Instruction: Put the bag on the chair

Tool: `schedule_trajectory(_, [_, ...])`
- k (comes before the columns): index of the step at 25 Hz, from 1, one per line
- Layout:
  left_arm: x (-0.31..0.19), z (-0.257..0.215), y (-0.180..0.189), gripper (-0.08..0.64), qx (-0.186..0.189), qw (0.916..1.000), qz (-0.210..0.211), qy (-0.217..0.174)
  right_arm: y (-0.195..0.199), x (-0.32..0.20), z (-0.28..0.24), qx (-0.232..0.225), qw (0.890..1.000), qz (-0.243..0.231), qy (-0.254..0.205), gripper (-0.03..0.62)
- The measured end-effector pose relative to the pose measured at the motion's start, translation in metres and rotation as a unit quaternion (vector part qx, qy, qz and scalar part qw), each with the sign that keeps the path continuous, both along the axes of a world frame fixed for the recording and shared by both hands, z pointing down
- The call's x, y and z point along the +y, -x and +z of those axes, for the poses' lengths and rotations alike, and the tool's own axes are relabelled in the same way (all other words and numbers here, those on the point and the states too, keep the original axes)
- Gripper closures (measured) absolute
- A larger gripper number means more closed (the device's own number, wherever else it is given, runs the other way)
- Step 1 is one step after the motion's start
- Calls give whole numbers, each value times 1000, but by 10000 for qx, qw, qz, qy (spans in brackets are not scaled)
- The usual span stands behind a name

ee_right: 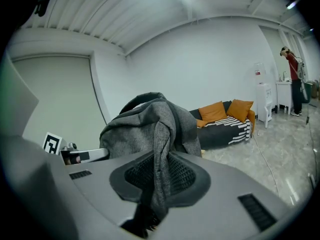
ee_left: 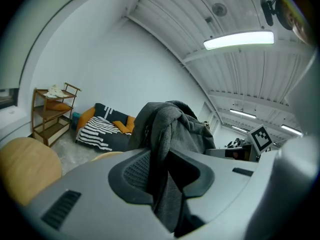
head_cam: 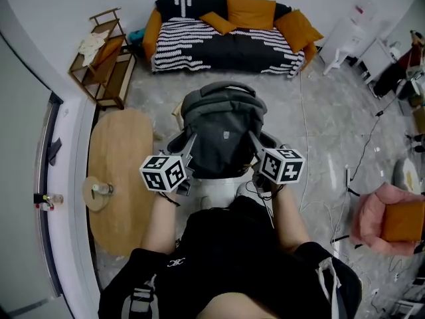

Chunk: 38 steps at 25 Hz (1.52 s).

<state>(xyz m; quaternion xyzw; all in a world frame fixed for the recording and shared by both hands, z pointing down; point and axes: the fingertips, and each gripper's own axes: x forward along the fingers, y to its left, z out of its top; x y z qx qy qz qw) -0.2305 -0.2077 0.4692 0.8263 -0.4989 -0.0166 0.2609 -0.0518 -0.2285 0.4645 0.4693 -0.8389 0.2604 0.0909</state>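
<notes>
A grey backpack (head_cam: 222,128) hangs in front of me, held up by both grippers. My left gripper (head_cam: 188,146) is shut on a grey fabric strap (ee_left: 167,149) at the bag's left side. My right gripper (head_cam: 255,142) is shut on another grey strap (ee_right: 161,149) at its right side. The bag (ee_left: 175,124) fills the middle of the left gripper view, and the bag (ee_right: 145,124) bulks up behind the jaws in the right gripper view. Just below the bag shows a chair's pale seat (head_cam: 216,193), with dark parts showing at each side of the bag. Where bag and seat meet is hidden.
A striped sofa (head_cam: 226,38) with orange cushions stands against the far wall. A wooden shelf (head_cam: 103,55) and an oval wooden table (head_cam: 119,178) lie to the left. A pink armchair (head_cam: 392,218) and floor cables (head_cam: 358,158) are at the right. A person (ee_right: 292,79) stands far off.
</notes>
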Motion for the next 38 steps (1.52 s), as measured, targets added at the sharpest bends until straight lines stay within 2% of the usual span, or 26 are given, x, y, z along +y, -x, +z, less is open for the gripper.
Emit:
schedule_trajectory(6, [-20, 13, 11, 456, -69, 9997, -218, 124, 12, -27, 17, -32, 9996, -242, 167, 511])
schedule_trajectory(17, [-84, 30, 4, 458, -371, 9961, -675, 426, 7, -108, 31, -138, 9972, -679, 274, 511])
schedule_trajectory(22, [-125, 52, -11, 459, -533, 9924, -789, 777, -7, -156, 53, -44, 9951, -832, 535, 511])
schedule_trajectory(30, [-168, 115, -9, 460, -596, 9847, -912, 1357, -3, -207, 117, 153, 9891, -1059, 1009, 511])
schedule_trajectory(38, [-203, 187, -14, 460, -531, 9705, -996, 2128, -5, -255, 186, 452, 9773, -1323, 1594, 508])
